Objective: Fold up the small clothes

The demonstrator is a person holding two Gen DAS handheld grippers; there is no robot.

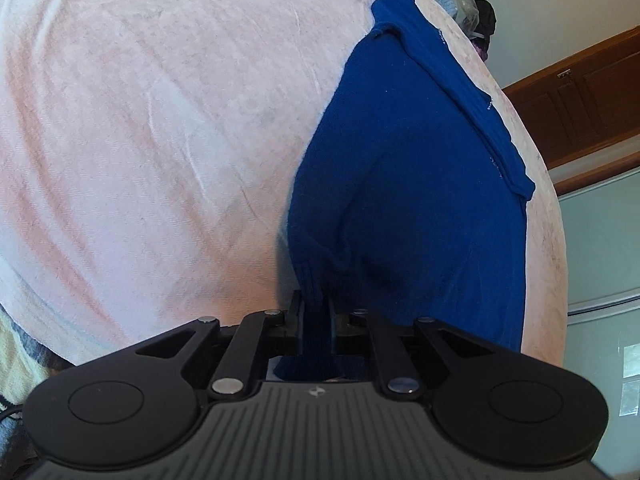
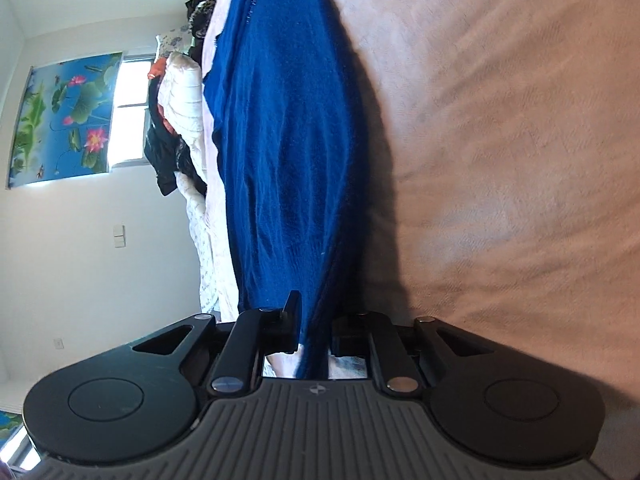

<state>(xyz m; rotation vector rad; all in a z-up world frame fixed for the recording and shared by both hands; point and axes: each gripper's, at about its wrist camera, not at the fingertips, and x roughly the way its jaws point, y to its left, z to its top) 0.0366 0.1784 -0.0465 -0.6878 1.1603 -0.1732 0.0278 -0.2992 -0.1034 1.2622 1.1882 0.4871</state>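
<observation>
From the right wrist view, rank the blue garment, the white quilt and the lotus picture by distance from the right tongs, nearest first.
1. Blue garment: clamped between the right tongs, running away over the pink bedcover.
2. White quilt: left of the garment, partway along the bed.
3. Lotus picture: far left, on the wall beside the window.

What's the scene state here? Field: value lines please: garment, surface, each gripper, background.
garment: blue knit garment, partly folded, lying on the bed
surface: pale pink bedspread
left gripper: shut on a ribbed edge of the garment
right gripper: shut on a bunched edge of the garment
fold state: not finished, both held edges lifted off the bedspread
background, right wrist view: lotus wall hanging, clothes pile
background, left wrist view: wooden door
</observation>
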